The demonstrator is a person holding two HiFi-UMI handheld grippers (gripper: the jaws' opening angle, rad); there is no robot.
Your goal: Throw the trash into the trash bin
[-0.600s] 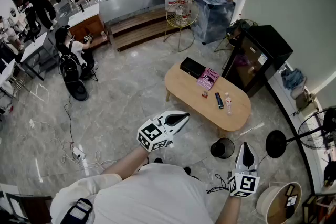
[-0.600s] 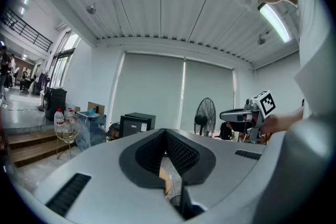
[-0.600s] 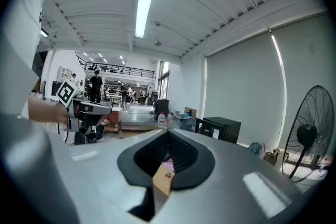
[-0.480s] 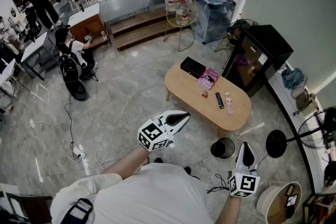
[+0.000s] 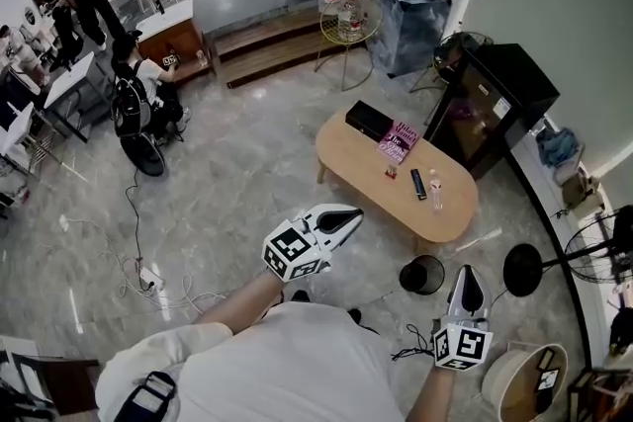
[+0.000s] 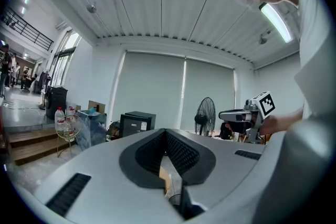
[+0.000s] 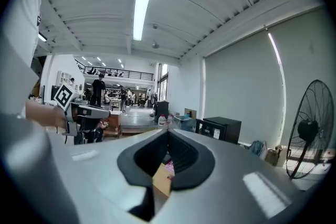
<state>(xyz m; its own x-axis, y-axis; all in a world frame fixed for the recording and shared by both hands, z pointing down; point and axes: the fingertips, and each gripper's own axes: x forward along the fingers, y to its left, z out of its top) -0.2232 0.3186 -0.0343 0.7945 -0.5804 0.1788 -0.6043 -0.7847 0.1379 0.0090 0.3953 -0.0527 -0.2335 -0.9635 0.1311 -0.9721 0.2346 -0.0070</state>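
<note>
A low oval wooden table (image 5: pixel 450 217) stands on the marble floor ahead of me. On it lie a black box (image 5: pixel 367 121), a pink book (image 5: pixel 397 141), a small red item (image 5: pixel 392 172), a black remote (image 5: pixel 418 184) and a clear plastic bottle (image 5: pixel 435 191). A small black trash bin (image 5: pixel 422 275) stands on the floor at the table's near side. My left gripper (image 5: pixel 348 214) hovers left of the bin, shut and holding nothing (image 6: pixel 165 131). My right gripper (image 5: pixel 466 272) hangs just right of the bin, also shut and holding nothing (image 7: pixel 168 132).
A black cabinet (image 5: pixel 499 99) stands behind the table. A floor fan's base (image 5: pixel 524 269) and a round tub (image 5: pixel 529 380) are at the right. Cables (image 5: pixel 148 277) trail over the floor at the left. People sit and stand at desks far left.
The whole scene has shifted slightly in the head view. Both grippers sit much where they were, still shut.
</note>
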